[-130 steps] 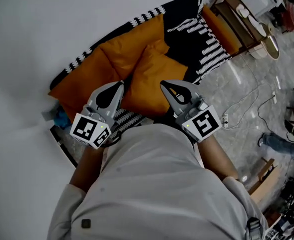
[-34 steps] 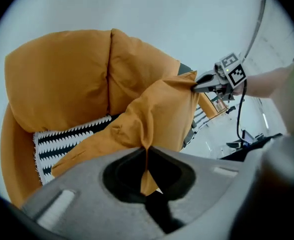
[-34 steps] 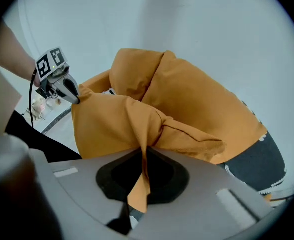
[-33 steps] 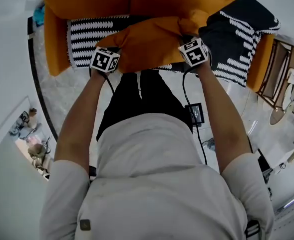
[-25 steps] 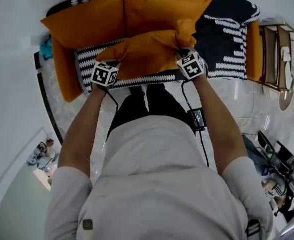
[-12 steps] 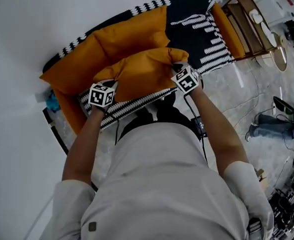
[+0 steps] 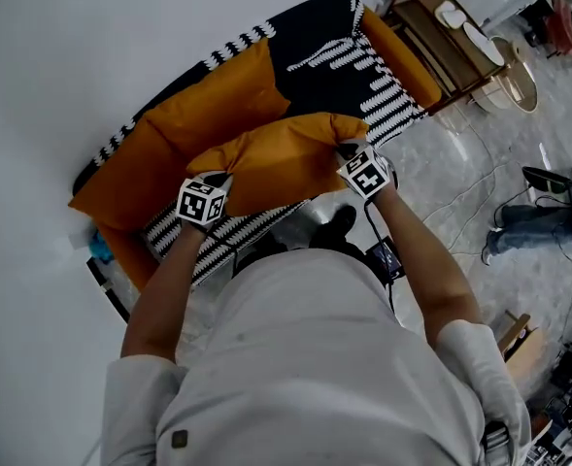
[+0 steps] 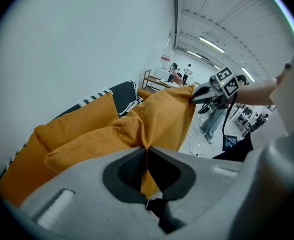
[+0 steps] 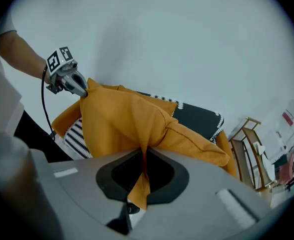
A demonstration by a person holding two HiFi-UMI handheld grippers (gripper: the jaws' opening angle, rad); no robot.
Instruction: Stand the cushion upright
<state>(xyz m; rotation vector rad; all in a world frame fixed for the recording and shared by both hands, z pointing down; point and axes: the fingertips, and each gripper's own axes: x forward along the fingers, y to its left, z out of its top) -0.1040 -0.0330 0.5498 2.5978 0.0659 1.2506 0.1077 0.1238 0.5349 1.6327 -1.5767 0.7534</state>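
Note:
An orange cushion (image 7: 281,158) hangs between my two grippers above the sofa seat, its long side roughly level. My left gripper (image 7: 218,177) is shut on the cushion's left corner, and fabric is pinched between its jaws in the left gripper view (image 8: 147,150). My right gripper (image 7: 350,149) is shut on the right corner, with a fold of cloth (image 9: 139,184) hanging through its jaws (image 9: 145,152). Each gripper view shows the other gripper at the cushion's far corner (image 8: 206,92) (image 9: 80,89). The cushion's underside is hidden.
The sofa (image 7: 319,42) carries a black-and-white patterned throw and two orange back cushions (image 7: 213,110) against the white wall. An orange arm cushion (image 7: 407,51) and a wooden side table (image 7: 455,37) stand at the right. Cables (image 7: 475,158) lie on the marble floor.
Both grippers have risen with the cushion, which now hangs higher off the striped seat. Five seconds ago both grippers stood open above the cushion; now each is shut on a corner.

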